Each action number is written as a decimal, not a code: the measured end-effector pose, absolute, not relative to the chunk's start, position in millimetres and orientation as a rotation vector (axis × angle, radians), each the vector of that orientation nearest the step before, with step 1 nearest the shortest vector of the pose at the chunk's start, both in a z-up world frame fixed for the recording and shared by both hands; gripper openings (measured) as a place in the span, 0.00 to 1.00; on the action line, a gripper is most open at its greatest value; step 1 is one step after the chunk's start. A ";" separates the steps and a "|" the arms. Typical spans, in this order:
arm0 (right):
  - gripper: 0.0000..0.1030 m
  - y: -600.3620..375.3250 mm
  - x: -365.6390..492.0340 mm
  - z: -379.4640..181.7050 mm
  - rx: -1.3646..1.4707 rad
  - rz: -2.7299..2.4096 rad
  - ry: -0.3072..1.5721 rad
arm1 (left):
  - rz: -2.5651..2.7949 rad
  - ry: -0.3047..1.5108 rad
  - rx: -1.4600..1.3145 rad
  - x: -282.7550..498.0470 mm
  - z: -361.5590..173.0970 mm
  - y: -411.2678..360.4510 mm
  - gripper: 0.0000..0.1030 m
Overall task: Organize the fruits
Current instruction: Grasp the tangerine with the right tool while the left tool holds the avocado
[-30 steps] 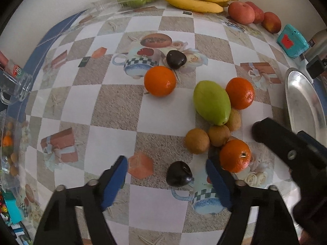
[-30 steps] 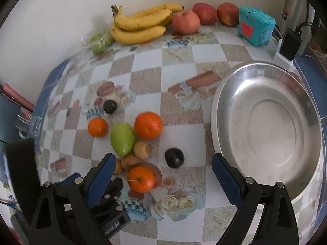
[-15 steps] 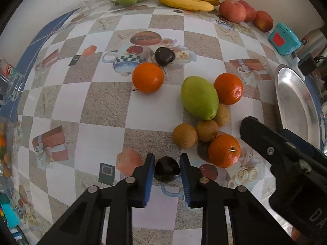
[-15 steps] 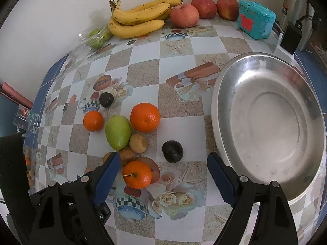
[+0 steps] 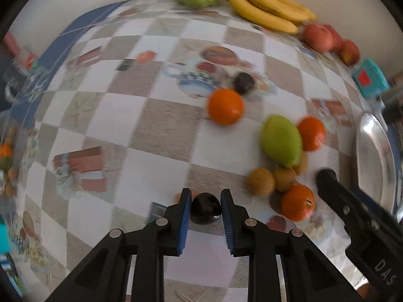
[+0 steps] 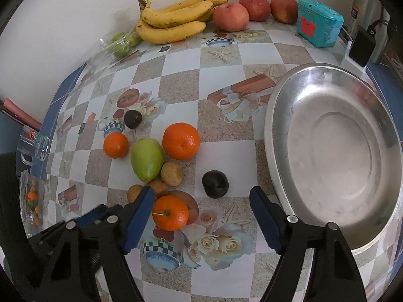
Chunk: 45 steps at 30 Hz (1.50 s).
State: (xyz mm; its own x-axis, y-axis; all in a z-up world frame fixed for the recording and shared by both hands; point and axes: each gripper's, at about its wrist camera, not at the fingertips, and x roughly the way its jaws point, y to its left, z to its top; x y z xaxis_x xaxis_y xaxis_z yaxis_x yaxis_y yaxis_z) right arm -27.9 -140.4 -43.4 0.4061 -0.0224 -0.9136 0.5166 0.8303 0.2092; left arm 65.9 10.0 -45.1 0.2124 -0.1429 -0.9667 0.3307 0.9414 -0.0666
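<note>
The left gripper (image 5: 206,207) is clamped on a dark plum (image 5: 206,208), while the right gripper (image 6: 201,207), jaws just closing with nothing gripped, hangs wide over a second plum (image 6: 215,184) between the near orange (image 6: 170,212) and the steel tray (image 6: 332,161) at the table's right edge.

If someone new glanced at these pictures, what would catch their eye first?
Probably the left gripper, shut on a dark plum low in its own view. Next, the big empty steel tray at the right, and the bright oranges around a green mango mid-table, with bananas by the wall.
</note>
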 end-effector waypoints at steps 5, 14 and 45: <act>0.74 -131.4 -24.3 -47.8 0.504 -0.323 1.129 | -0.266 1.286 0.099 76.8 -37.2 29.6 0.25; 0.64 -107.6 -14.4 -60.0 0.463 -0.260 1.179 | -0.247 1.280 0.067 78.3 -34.0 33.4 0.25; 0.38 -106.7 -18.7 -32.7 0.494 -0.254 1.080 | -0.264 1.276 0.055 75.8 -26.7 32.5 0.25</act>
